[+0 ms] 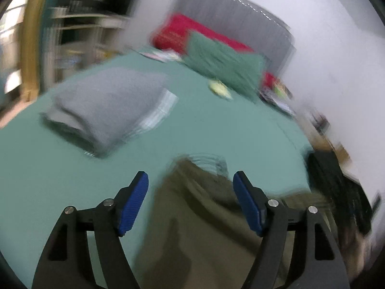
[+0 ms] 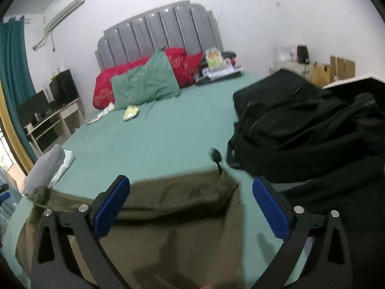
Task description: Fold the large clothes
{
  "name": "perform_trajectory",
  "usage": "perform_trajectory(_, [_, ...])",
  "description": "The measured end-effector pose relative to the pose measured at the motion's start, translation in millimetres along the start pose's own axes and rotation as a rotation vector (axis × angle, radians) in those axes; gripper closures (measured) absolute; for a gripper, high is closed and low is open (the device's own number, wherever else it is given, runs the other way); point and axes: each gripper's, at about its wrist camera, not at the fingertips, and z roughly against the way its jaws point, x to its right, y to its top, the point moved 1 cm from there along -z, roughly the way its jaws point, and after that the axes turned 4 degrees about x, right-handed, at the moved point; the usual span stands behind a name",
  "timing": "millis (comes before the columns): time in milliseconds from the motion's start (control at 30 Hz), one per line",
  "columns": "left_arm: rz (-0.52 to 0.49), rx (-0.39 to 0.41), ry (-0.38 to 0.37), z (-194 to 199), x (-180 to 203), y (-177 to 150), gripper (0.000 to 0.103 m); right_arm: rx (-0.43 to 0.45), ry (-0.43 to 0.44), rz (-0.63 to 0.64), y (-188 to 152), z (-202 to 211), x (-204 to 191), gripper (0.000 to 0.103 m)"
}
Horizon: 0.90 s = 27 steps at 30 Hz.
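Observation:
An olive-green garment [image 2: 173,216] lies spread on the green bed sheet [image 2: 149,142], its far edge folded into a straight line. My right gripper [image 2: 191,184] hovers just above that edge, open wide, with nothing between its blue pads. In the blurred left wrist view the same olive garment [image 1: 199,221] lies below my left gripper [image 1: 191,180], which is also open and grips nothing. A dark drawstring toggle [image 2: 215,156] sticks out past the garment's far right corner.
A folded grey garment [image 1: 105,106] rests on the sheet to the left. A heap of black clothing [image 2: 310,130] fills the right side. Green pillow [image 2: 146,82], red bedding [image 2: 105,89] and clutter sit by the grey headboard [image 2: 163,29]. A desk [image 2: 53,120] stands left.

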Motion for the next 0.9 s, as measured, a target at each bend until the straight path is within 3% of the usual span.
perform_trajectory(67, [-0.109, -0.116, -0.037, -15, 28, -16, 0.027, -0.005, 0.025, -0.017, -2, 10, -6, 0.002])
perform_trajectory(133, [-0.218, -0.195, -0.07, -29, 55, -35, 0.027, -0.077, 0.143, -0.042, -10, 7, -19, 0.002])
perform_trajectory(200, [-0.3, -0.237, -0.07, -48, 78, -52, 0.027, -0.167, 0.254, -0.02, -18, -11, -42, 0.002])
perform_trajectory(267, [-0.325, -0.285, -0.051, -69, 87, -59, 0.027, -0.323, 0.333, 0.046, -36, -35, -63, 0.002])
perform_trajectory(300, [-0.324, -0.305, -0.045, -79, 88, -58, 0.027, -0.396, 0.322, 0.083, -46, -51, -71, 0.002])
perform_trajectory(433, [-0.284, -0.339, 0.006, -118, 83, -48, 0.027, -0.524, 0.243, 0.118, -67, -103, -73, 0.002])
perform_trajectory(533, [-0.28, -0.386, 0.036, -148, 82, -43, 0.027, -0.511, 0.173, 0.068, -66, -128, -57, 0.002])
perform_trajectory(633, [-0.265, -0.372, 0.068, -172, 77, -39, 0.027, -0.469, 0.057, 0.071, -58, -147, -45, 0.002])
perform_trajectory(833, [-0.226, -0.126, 0.277, -170, 61, -7, 0.027, -0.234, -0.116, 0.089, -23, -124, -24, 0.002])
perform_trajectory(900, [-0.182, -0.092, 0.308, -156, 45, 3, 0.027, -0.239, -0.159, 0.079, -16, -122, -13, 0.002])
